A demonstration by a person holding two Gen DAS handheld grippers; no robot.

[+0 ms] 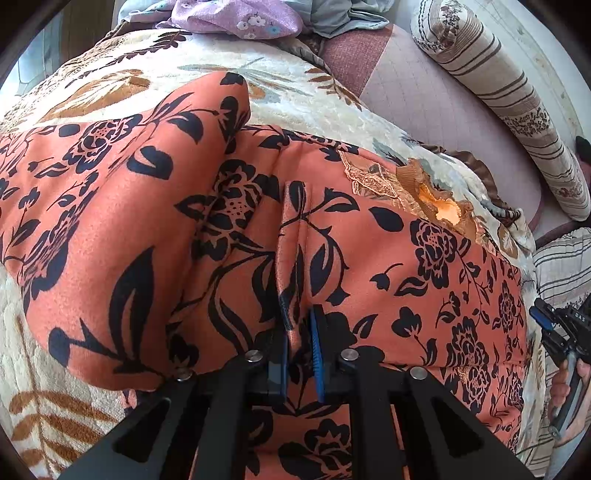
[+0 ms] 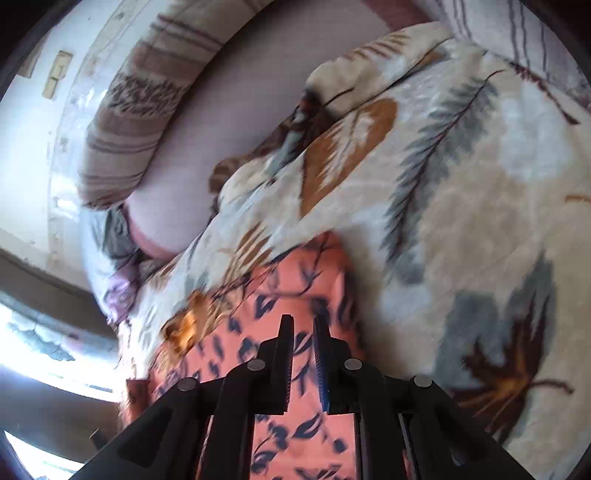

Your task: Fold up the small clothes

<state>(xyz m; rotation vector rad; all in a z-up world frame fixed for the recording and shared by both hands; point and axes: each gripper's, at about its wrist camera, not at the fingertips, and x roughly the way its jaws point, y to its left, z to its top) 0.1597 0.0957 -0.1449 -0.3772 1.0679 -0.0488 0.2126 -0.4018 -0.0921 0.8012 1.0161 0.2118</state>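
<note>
An orange garment (image 1: 406, 266) with a black flower print lies spread on a cream leaf-patterned blanket (image 1: 280, 85). My left gripper (image 1: 299, 321) is shut on a raised fold of the garment's edge, the cloth pinched between its blue pads. The right gripper also shows at the far right of the left wrist view (image 1: 554, 325), held in a hand beside the garment. In the right wrist view, which is blurred, my right gripper (image 2: 303, 328) hovers over the garment's end (image 2: 295, 284); its jaws stand a narrow gap apart with nothing seen between them.
A striped bolster pillow (image 1: 509, 99) lies on the pink mattress (image 1: 413, 92) at the right. A purple flowered cloth (image 1: 240, 18) and grey clothes (image 1: 347, 14) are heaped at the far end. A second striped pillow (image 2: 517, 22) lies beyond the blanket.
</note>
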